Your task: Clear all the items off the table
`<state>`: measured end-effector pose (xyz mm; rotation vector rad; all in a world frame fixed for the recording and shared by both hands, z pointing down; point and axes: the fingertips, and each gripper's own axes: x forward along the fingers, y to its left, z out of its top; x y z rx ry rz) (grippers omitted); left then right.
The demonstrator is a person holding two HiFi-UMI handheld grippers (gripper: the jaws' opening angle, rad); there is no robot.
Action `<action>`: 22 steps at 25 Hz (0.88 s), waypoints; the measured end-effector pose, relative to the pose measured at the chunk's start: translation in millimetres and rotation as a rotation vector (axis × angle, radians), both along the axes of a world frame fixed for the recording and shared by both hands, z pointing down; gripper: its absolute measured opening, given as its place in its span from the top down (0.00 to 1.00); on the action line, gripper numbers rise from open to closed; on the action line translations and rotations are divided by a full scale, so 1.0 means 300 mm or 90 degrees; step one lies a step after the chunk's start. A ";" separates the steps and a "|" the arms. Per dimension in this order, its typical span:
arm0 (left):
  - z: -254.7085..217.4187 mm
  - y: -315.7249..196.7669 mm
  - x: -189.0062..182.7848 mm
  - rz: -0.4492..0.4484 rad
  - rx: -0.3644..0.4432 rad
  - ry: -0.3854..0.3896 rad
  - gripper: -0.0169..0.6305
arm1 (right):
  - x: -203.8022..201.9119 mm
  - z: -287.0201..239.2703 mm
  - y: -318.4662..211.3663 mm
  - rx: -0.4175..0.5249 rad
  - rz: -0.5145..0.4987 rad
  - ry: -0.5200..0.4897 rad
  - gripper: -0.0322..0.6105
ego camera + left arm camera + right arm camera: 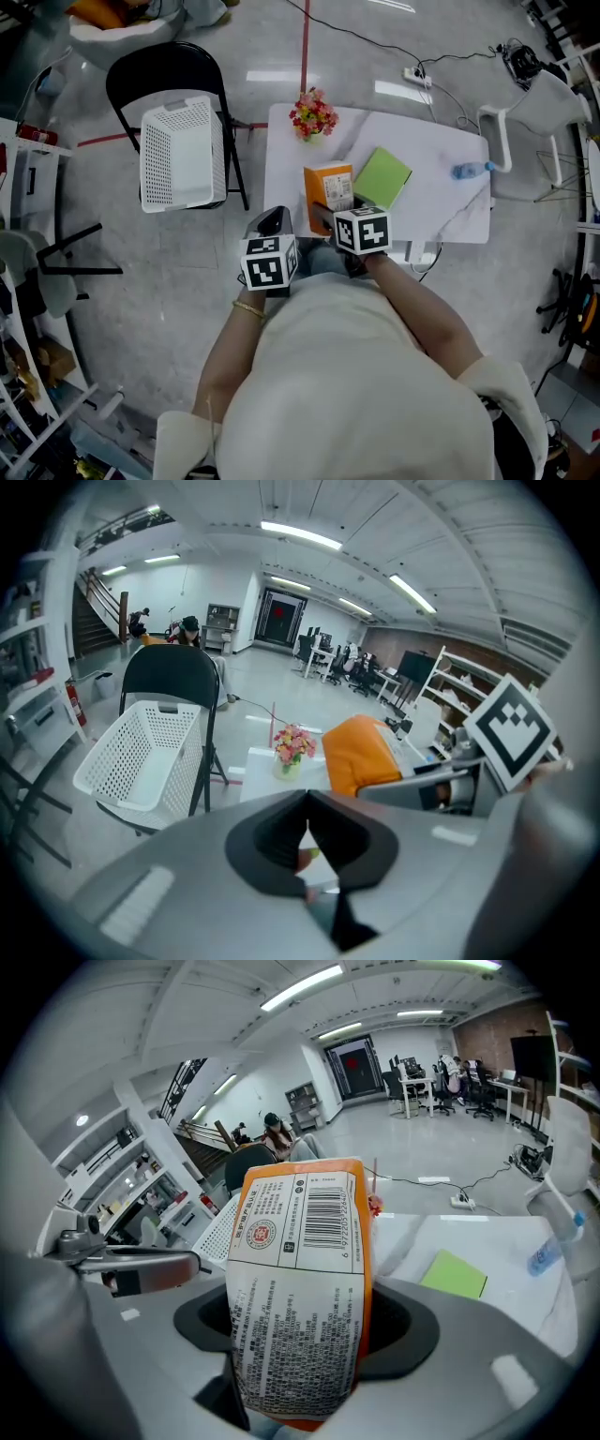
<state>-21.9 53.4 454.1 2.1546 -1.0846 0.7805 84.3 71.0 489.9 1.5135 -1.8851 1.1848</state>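
The orange packet (298, 1279) has a smooth, slightly glossy plastic-film skin with a white printed panel, while the flat green square pad (382, 176) looks like matt paper or card. The white table top (441, 141) is smooth and faintly veined like marble, and the grey floor (178, 281) is polished enough to mirror the ceiling lights. The white perforated basket (183, 155) is matt plastic, on a black chair (159, 66) with thin metal-tube legs.

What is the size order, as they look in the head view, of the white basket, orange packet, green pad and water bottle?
1. white basket, clearly largest.
2-3. orange packet and green pad look alike; the packet is held nearer the camera, so unranked.
4. water bottle, smallest.
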 end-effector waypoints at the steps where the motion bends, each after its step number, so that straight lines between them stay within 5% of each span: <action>1: -0.006 -0.006 0.007 -0.004 0.002 0.000 0.96 | 0.005 -0.008 -0.010 0.003 -0.007 -0.002 0.43; 22: -0.067 -0.120 0.145 -0.069 0.024 -0.023 0.96 | 0.141 -0.084 -0.170 0.054 -0.075 -0.038 0.43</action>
